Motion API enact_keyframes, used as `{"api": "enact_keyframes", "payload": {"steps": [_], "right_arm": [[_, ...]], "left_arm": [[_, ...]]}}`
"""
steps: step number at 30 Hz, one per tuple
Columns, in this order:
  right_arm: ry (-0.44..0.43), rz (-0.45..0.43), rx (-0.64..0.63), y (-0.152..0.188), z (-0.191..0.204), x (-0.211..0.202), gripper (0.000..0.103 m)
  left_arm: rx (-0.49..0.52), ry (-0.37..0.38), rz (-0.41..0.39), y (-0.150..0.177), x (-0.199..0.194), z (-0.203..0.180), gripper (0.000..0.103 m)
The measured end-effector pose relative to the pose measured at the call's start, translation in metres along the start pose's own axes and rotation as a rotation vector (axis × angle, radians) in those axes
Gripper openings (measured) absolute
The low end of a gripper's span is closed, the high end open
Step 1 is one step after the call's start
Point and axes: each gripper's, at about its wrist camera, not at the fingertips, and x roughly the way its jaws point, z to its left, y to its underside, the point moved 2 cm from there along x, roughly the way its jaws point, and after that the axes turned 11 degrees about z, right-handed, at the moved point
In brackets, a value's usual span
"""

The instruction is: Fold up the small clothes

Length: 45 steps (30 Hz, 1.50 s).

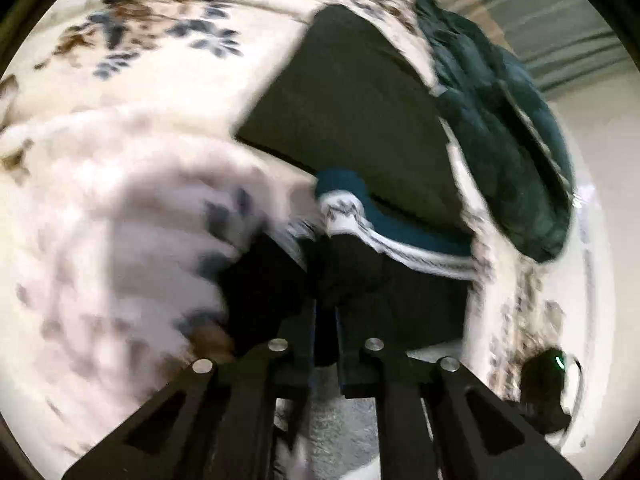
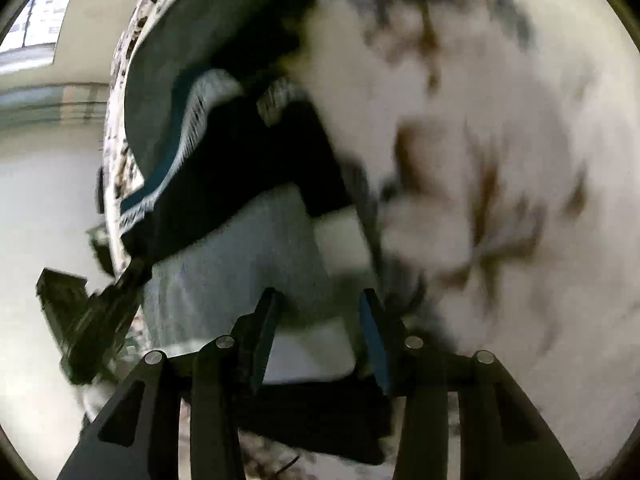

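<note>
We see a bed (image 1: 132, 8) under a cream floral cover — blue and brown flower prints, blurred in both views. Lying on it: a flat dark grey folded piece (image 1: 344, 112), and just past it, near the bed's edge, a heap of dark teal clothes (image 1: 504, 128). Closer in, a black garment with a teal and white patterned band (image 1: 400, 236) — its lower part we can't make out.

No text, label, brand, number or sign can be read in either wrist view; both pictures are blurred by motion.
</note>
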Motion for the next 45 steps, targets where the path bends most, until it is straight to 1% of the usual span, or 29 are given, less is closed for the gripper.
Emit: {"api": "enact_keyframes", "payload": {"steps": [1, 5, 6, 7, 9, 10, 11, 12, 13, 15, 18, 19, 20, 21, 22, 24, 26, 28, 30, 32, 34, 35, 36, 37, 38, 40, 42, 44, 45], "right_arm": [[-0.024, -0.018, -0.001, 0.004, -0.001, 0.002, 0.006], [0.039, -0.126, -0.003, 0.010, 0.001, -0.005, 0.006], [0.060, -0.128, -0.006, 0.010, 0.004, -0.004, 0.006], [0.080, -0.119, -0.027, 0.010, 0.009, -0.003, 0.007], [0.081, -0.083, -0.050, 0.012, 0.017, -0.002, 0.008], [0.075, -0.081, -0.056, 0.014, 0.020, -0.006, 0.010], [0.075, -0.080, -0.074, 0.019, 0.021, -0.011, 0.014], [0.078, -0.076, -0.091, 0.024, 0.022, -0.015, 0.032], [0.074, -0.075, -0.101, 0.027, 0.022, -0.020, 0.050], [0.063, -0.064, -0.101, 0.041, 0.018, -0.024, 0.052], [0.073, -0.003, -0.074, 0.055, 0.004, -0.012, 0.052], [0.067, 0.022, -0.057, 0.060, -0.003, -0.005, 0.052], [0.063, 0.043, -0.042, 0.065, -0.008, 0.004, 0.052], [0.051, 0.059, -0.032, 0.070, -0.012, 0.012, 0.042], [0.037, 0.057, -0.028, 0.075, -0.013, 0.016, 0.008], [0.024, 0.020, -0.039, 0.087, -0.007, 0.017, 0.008], [0.014, -0.003, -0.056, 0.095, 0.003, 0.015, 0.007], [0.003, -0.028, -0.046, 0.103, 0.007, 0.007, 0.007], [0.034, -0.044, -0.045, 0.105, 0.005, 0.006, 0.007], [0.087, -0.020, -0.038, 0.103, -0.005, 0.015, 0.007], [0.104, 0.023, -0.050, 0.097, -0.003, 0.028, 0.007], [0.122, 0.057, -0.078, 0.095, 0.001, 0.033, 0.007], [0.151, 0.053, -0.098, 0.091, 0.006, 0.029, 0.009], [0.150, 0.049, -0.119, 0.089, 0.011, 0.024, 0.011], [0.142, 0.049, -0.146, 0.087, 0.017, 0.018, 0.013], [0.176, 0.015, -0.164, 0.078, 0.025, 0.005, 0.043], [0.154, -0.066, -0.170, 0.058, 0.032, -0.014, 0.045], [0.127, -0.113, -0.143, 0.031, 0.039, -0.021, 0.045], [0.085, -0.146, -0.116, 0.010, 0.041, -0.022, 0.045]], "left_arm": [[0.002, -0.025, 0.018, -0.007, 0.005, 0.004, 0.006], [0.066, -0.099, 0.062, -0.014, 0.012, -0.005, 0.008], [0.065, -0.080, 0.068, -0.012, 0.007, -0.009, 0.008], [0.062, -0.053, 0.068, -0.010, 0.001, -0.012, 0.012], [0.045, 0.013, 0.066, 0.007, -0.016, -0.015, 0.027], [0.041, 0.040, 0.063, 0.017, -0.022, -0.015, 0.043], [0.033, 0.060, 0.060, 0.035, -0.030, -0.015, 0.055], [0.030, 0.066, 0.063, 0.049, -0.035, -0.015, 0.057], [0.024, 0.071, 0.075, 0.066, -0.037, -0.014, 0.057], [0.015, 0.066, 0.116, 0.101, -0.032, -0.013, 0.057], [0.015, -0.001, 0.147, 0.134, -0.014, -0.012, 0.054], [0.030, -0.036, 0.127, 0.141, -0.010, -0.013, 0.043], [0.048, -0.058, 0.098, 0.146, -0.011, -0.015, 0.020], [0.053, -0.057, 0.080, 0.147, -0.014, -0.017, 0.018], [0.056, -0.055, 0.055, 0.147, -0.021, -0.019, 0.015], [0.090, -0.048, 0.006, 0.140, -0.039, -0.023, 0.014], [0.095, -0.060, 0.004, 0.131, -0.048, -0.014, 0.012], [0.095, -0.090, 0.038, 0.125, -0.042, 0.003, 0.012], [0.091, -0.121, 0.097, 0.120, -0.022, 0.016, 0.012], [0.061, -0.092, 0.131, 0.118, -0.015, 0.022, 0.012], [0.045, -0.044, 0.146, 0.117, -0.022, 0.019, 0.014], [0.036, -0.007, 0.135, 0.113, -0.032, 0.014, 0.024], [0.032, 0.017, 0.119, 0.110, -0.038, 0.011, 0.033], [0.029, 0.042, 0.093, 0.103, -0.045, 0.007, 0.053], [0.026, 0.060, 0.059, 0.092, -0.049, 0.003, 0.066], [0.015, 0.065, 0.022, 0.068, -0.046, -0.002, 0.066], [0.012, 0.067, 0.000, 0.036, -0.034, -0.004, 0.066], [0.012, 0.060, 0.010, 0.004, -0.014, -0.005, 0.066], [0.017, 0.048, 0.011, -0.008, -0.006, -0.006, 0.064]]}}
